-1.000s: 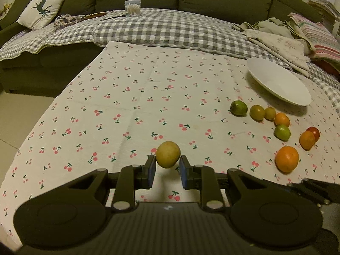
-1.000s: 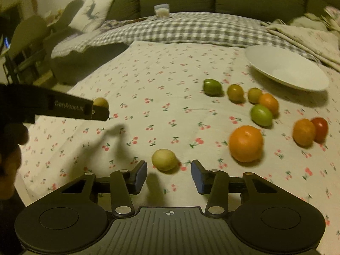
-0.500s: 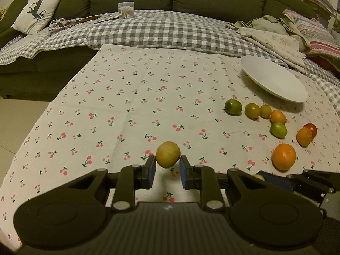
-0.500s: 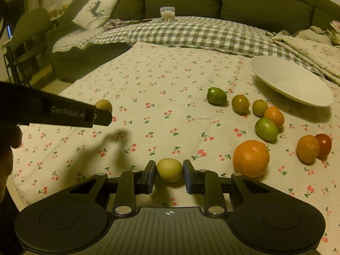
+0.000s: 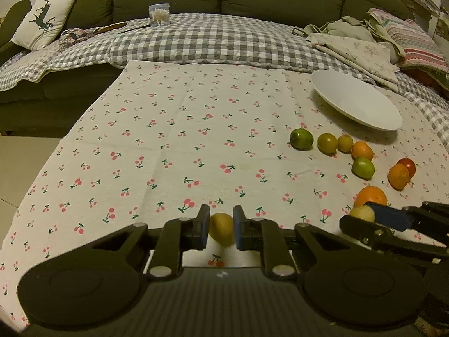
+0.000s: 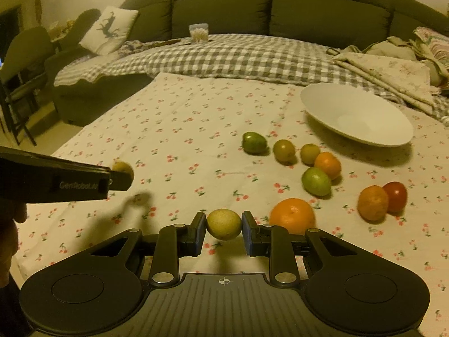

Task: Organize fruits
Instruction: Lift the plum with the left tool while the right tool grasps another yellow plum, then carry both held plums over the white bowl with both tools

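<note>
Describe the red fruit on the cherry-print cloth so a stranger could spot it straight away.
Start at the white plate at the far right of the cherry-print cloth. Nearer the camera than the plate lies a loose group of fruit; at its right end sits the red fruit, touching a small orange one. It is the only red fruit; the rest are green, yellow or orange.

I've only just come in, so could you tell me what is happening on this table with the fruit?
A person is sorting fruit with two handheld grippers. The left gripper has its jaws shut on a yellowish fruit, and the right gripper grips a second yellow fruit; both are off the cherry-print cloth. Eight more fruits, including a large orange, lie loose near the white bowl, which has nothing in it yet.
</note>
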